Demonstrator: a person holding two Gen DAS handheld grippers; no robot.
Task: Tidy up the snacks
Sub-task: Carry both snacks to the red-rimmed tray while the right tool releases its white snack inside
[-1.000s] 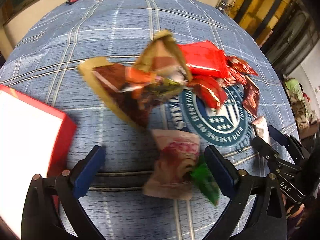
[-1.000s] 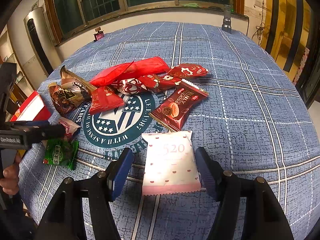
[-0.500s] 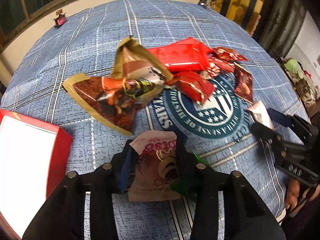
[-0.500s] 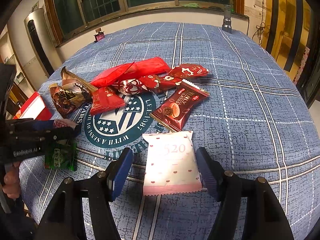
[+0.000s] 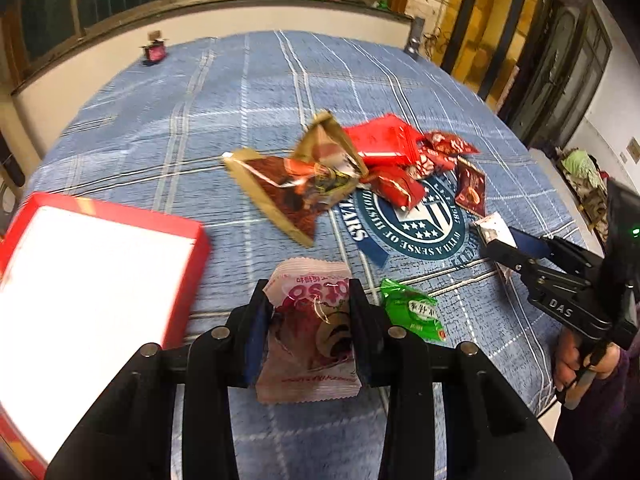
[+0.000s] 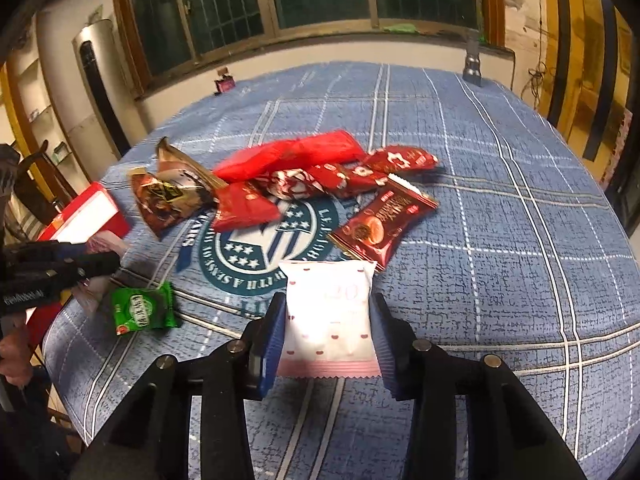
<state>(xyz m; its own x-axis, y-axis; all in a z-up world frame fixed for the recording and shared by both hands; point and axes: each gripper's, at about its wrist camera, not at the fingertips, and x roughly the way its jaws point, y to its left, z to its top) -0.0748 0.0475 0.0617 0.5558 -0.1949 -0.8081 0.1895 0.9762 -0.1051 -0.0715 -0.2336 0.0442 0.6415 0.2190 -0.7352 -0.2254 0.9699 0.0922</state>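
Note:
My left gripper [image 5: 310, 292] is shut on a pink snack packet [image 5: 312, 332] and holds it just above the blue plaid tablecloth [image 5: 240, 128]. A red box with a white inside [image 5: 92, 280] lies to its left. My right gripper [image 6: 329, 304] is closing, and its blue pads press both sides of a white packet with pink hearts [image 6: 328, 320]. In the left wrist view the right gripper [image 5: 504, 244] sits at the right with the white packet [image 5: 494, 228] at its tips. The right wrist view has the left gripper [image 6: 100, 260] at the left edge.
A green packet [image 5: 412, 314] lies beside the pink one. A pile of brown-gold bags [image 5: 296, 188], red packets [image 5: 384, 144] and a dark red biscuit packet [image 6: 384, 220] sits mid-table by a round emblem [image 6: 256, 256]. A hand [image 5: 576, 364] grips the right tool.
The left jaws closed on the pink packet, then rose and pulled back with it. The right jaws went from standing apart around the white packet to pressing its sides.

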